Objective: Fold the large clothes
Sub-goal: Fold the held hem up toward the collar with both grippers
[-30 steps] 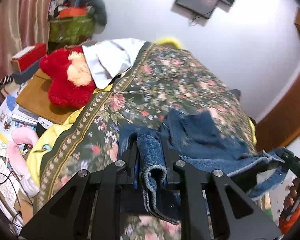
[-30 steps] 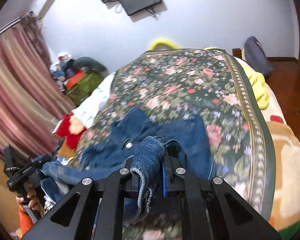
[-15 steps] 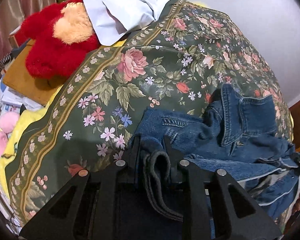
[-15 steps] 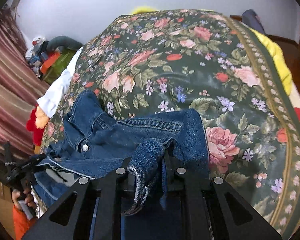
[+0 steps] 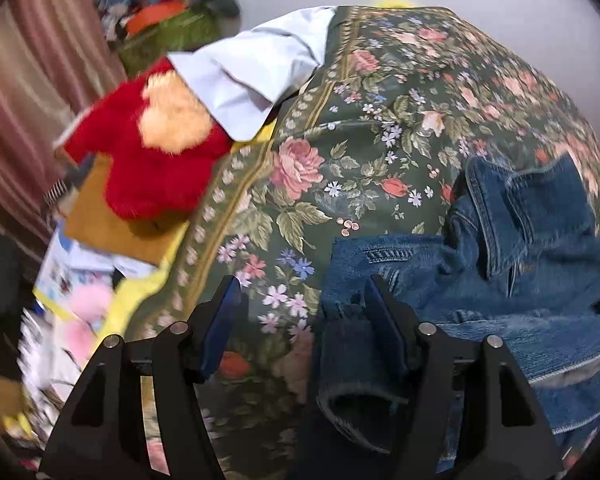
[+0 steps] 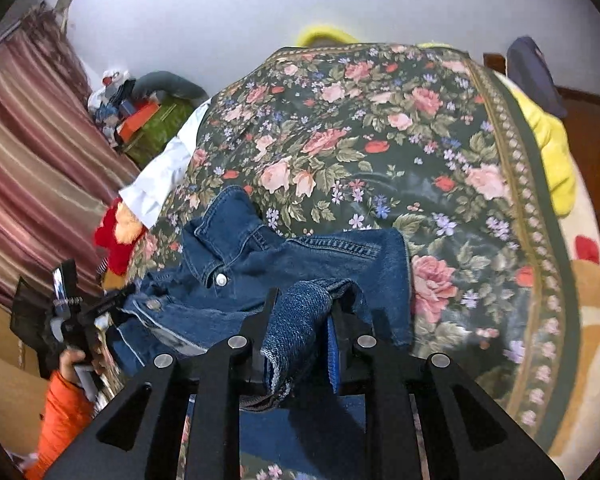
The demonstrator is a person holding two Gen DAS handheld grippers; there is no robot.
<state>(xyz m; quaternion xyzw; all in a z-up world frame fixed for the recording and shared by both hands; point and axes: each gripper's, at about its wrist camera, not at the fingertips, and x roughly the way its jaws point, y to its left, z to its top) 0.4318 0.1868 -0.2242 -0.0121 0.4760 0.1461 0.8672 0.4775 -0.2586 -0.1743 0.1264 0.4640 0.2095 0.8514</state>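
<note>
Denim jacket [image 5: 480, 280] lies on my flowery bedspread [image 5: 360, 140] — my left gripper [image 5: 300, 300] has just opened wide over its sleeve; my right gripper [image 6: 304, 312] pinches another fold.

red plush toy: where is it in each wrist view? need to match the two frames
Left wrist: red plush toy sits upper left, beside the floral bedspread, partly under the white cloth.
Right wrist: red plush toy is small at the left edge, just below the white cloth.
Shared landmark: the denim jacket's collar.
</note>
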